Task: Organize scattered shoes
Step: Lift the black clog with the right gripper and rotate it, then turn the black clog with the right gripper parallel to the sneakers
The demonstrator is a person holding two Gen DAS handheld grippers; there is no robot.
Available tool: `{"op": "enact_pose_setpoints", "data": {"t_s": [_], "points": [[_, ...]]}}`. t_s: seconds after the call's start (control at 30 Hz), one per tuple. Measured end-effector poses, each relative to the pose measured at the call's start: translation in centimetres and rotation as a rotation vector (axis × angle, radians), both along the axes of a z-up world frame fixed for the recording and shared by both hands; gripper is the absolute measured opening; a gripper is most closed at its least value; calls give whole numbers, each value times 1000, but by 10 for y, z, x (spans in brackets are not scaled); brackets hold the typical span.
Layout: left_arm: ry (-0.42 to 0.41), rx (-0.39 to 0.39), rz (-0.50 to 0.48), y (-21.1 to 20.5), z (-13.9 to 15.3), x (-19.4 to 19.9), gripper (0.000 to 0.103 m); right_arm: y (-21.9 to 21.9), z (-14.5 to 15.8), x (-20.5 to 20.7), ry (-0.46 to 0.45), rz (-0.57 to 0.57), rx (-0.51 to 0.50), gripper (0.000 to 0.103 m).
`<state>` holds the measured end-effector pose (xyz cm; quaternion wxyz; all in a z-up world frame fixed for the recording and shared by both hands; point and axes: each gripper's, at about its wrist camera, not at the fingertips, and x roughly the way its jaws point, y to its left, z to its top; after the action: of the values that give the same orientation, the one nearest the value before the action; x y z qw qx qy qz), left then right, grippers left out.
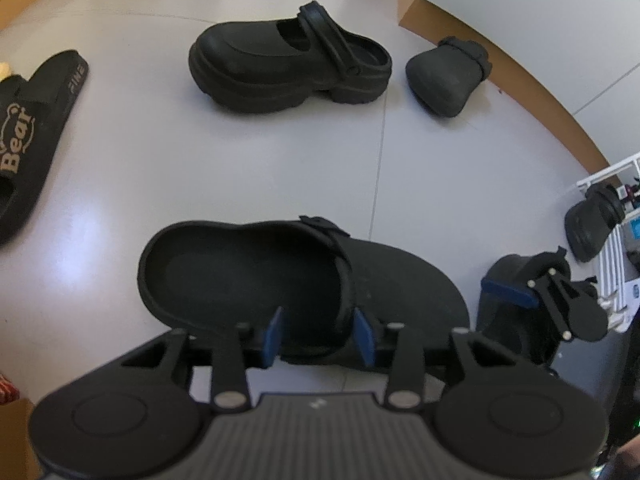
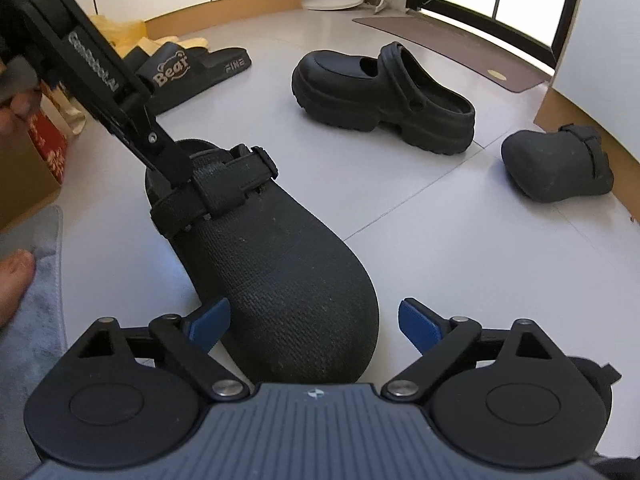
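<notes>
A black clog (image 1: 248, 276) (image 2: 272, 264) with a buckled strap lies on the pale floor, toe toward the right gripper. My left gripper (image 1: 319, 337) stands open over its near rim: one blue pad is inside the opening, the other outside the strap, and neither visibly presses. In the right wrist view the left gripper (image 2: 176, 176) reaches down at the strap. My right gripper (image 2: 316, 322) is wide open astride the toe, its right pad well off the shoe. A chunky platform clog (image 1: 288, 68) (image 2: 384, 96) stands further out.
A dark clog (image 1: 444, 76) (image 2: 556, 164) lies tipped by the wooden skirting. A black "Bear" slide (image 1: 28, 140) (image 2: 188, 68) lies to the left. A white rack (image 1: 616, 248) holds another shoe (image 1: 592, 220). A grey mat (image 2: 36, 300), a cardboard box (image 2: 24, 176) and a bare foot (image 2: 12, 280) are near.
</notes>
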<state>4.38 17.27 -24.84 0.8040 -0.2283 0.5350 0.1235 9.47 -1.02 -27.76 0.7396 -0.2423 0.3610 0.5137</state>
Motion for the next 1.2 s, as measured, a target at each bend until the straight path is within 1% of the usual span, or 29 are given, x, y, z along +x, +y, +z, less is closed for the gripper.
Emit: {"op": "enact_pose_setpoints", "data": {"t_s": [0.1,0.2,0.3,0.4,0.53,0.7,0.8,0.9,0.93,1.03,1.2], "points": [[-4,-5,3,1,1,-1,56,3,-5,1,8,0,8,96],[2,6,6,1,-1,-1,56,5,-8,0,29,-4,6,96],[6,17,16,2,-2,-1,56,5,-15,1,97,-40,-22,94],[0,23,26,4,-1,-2,56,0,-17,2,131,-75,-17,90],[-2,31,34,5,0,-3,56,-6,-15,-2,161,-79,-19,84],[-6,34,49,8,1,-3,56,-11,-12,-8,210,-55,-27,82],[-10,36,52,9,2,-4,57,-15,-8,-9,208,-47,0,84],[-14,36,67,12,3,-5,62,-15,-5,-7,185,-49,27,91],[-17,33,70,13,3,-6,63,-14,-4,-7,177,-47,32,91],[-18,29,75,15,3,-6,63,-10,-4,-4,167,-42,38,95],[-13,11,72,16,0,-7,63,1,-6,2,154,-19,39,96]]}}
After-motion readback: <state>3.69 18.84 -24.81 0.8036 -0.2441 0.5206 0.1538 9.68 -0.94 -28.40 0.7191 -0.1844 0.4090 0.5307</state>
